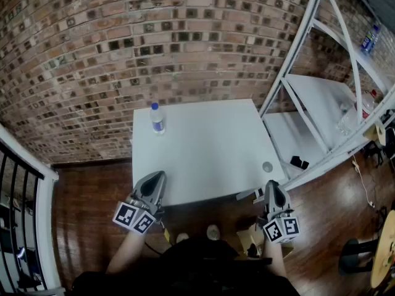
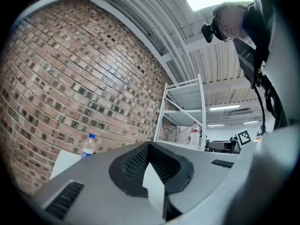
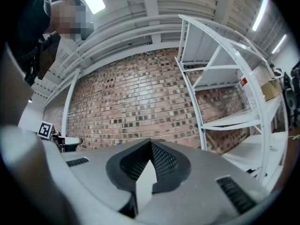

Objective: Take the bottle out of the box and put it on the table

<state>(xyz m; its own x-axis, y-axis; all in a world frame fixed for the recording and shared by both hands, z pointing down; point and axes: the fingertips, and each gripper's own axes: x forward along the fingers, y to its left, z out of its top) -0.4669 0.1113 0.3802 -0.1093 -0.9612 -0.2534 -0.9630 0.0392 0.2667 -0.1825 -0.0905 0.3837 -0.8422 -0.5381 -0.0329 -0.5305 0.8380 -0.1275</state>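
Closest to the lens, a person's dark torso (image 1: 197,270) is filling the bottom of the frame, while a brick wall (image 1: 123,54) is spanning the top. A white tabletop (image 1: 210,147) is sitting mid-frame, with a white rack (image 1: 321,103) leaning in at right. The left claw (image 1: 157,176) and right claw (image 1: 271,185) are hovering at the tabletop's lower edge, each with jaws pressed together on nothing. The bottle (image 1: 157,118) is standing upright at the tabletop's upper left, well apart from both claws; no box is showing clearly. The placing looks done, so finishing well is coming down to keeping both claws away from the bottle.
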